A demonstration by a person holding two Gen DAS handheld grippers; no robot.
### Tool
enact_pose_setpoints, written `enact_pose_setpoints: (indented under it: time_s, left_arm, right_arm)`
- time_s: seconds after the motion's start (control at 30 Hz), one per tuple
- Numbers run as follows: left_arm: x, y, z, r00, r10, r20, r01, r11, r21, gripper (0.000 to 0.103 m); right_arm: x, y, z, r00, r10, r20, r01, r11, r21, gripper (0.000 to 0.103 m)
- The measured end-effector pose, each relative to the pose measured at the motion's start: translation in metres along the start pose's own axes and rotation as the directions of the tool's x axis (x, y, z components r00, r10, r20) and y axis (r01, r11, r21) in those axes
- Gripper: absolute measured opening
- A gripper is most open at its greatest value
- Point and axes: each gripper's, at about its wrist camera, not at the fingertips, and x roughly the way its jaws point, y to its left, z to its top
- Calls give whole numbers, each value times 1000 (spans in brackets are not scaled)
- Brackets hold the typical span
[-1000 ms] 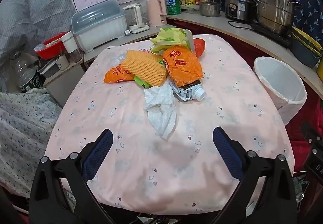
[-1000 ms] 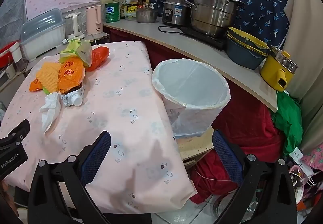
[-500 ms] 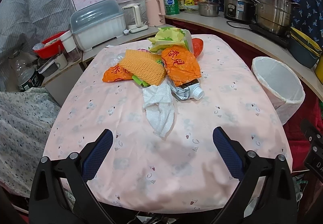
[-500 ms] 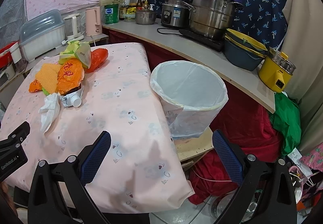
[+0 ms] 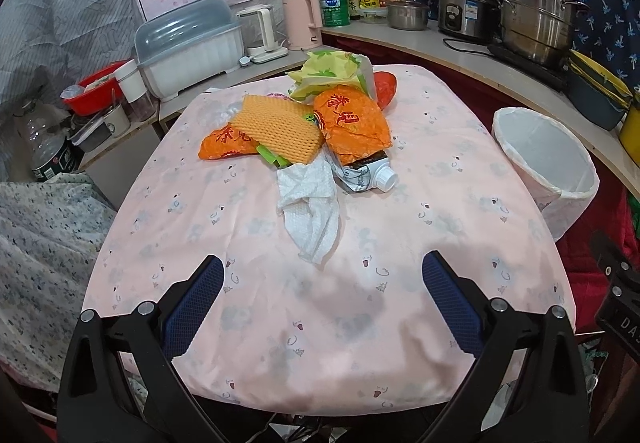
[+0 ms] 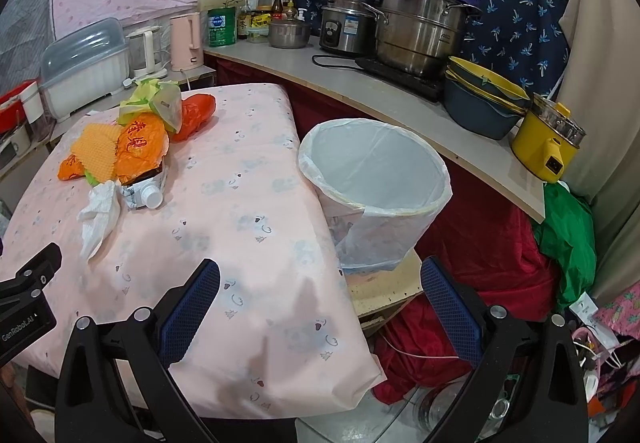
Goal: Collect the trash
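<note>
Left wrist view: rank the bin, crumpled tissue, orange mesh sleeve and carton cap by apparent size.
1. Bin, largest.
2. and 3. Orange mesh sleeve and crumpled tissue look alike; the tissue lies nearer the camera, so unranked.
4. Carton cap, smallest.

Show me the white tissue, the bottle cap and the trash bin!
white tissue [image 5: 310, 205], left wrist view, on its crumpled middle.
bottle cap [image 5: 386, 179], left wrist view, on the white cap's side.
trash bin [image 6: 374, 179], right wrist view, on the liner's inside wall.

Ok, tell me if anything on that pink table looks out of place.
Litter is heaped at the far end of the pink-clothed table: orange wrappers, a crumpled white tissue, a squashed carton. The white-lined bin looks empty.
</note>
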Motion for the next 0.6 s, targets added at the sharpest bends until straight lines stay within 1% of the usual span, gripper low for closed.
enact_pose_setpoints:
  time_s: [0.1,0.3,0.6]
  left_arm:
    - [-1,-1,-2,1000,1,6,-1,1000,8,96]
    - [0,-5,-2,999,51,-8,-50,998,23,96]
    - [-1,0,-2,999,36,1,-36,999,-6,96]
  right_arm:
    - [0,0,0,1000,0,0,0,1000,0,96]
    - [0,0,0,1000,0,1,0,1000,0,96]
    - [0,1,0,1000,-1,0,1,1000,0,96]
